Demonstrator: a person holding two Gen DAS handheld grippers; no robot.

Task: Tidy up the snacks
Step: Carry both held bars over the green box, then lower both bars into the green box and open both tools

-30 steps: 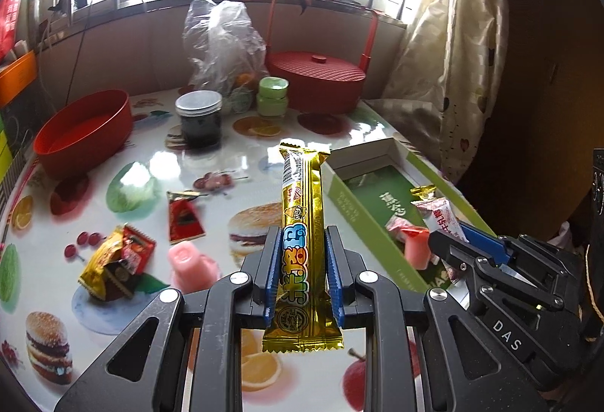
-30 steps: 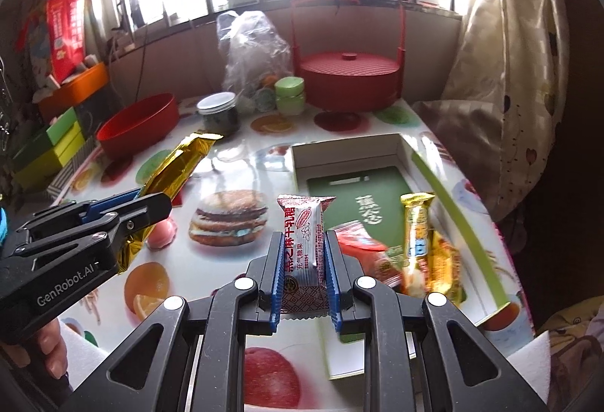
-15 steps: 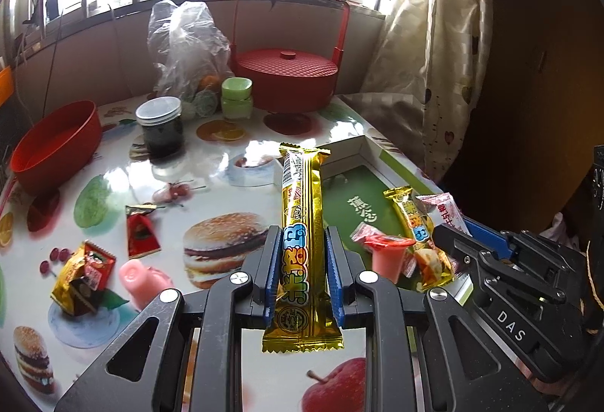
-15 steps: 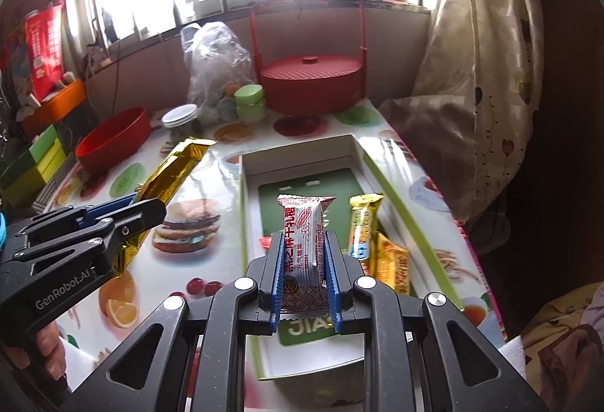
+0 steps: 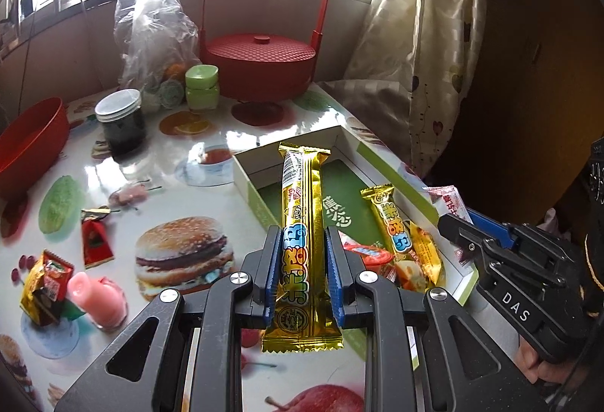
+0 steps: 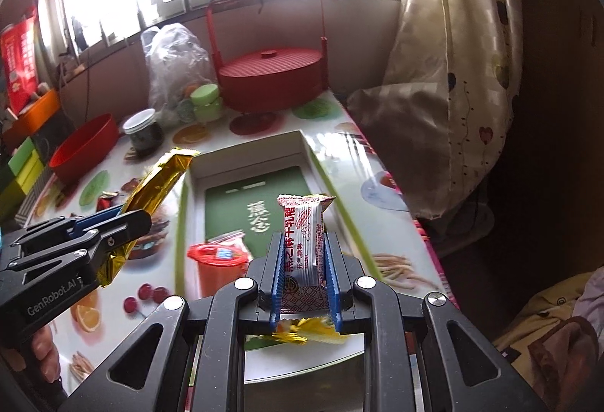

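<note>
My left gripper, black with blue pads, held a shiny gold bar lettered in blue. My right gripper matched it, holding a white sweet printed red. The box had white walls, green edges and a dark green floor. Behind the box stood a red lidded basket; the tablecloth showed burgers and fruit.

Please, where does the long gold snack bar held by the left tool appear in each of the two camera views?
Left wrist: gold snack bar at centre bottom, upright between the pads.
Right wrist: gold snack bar at left, slanting.
Shared landmark: red lidded basket.
</note>
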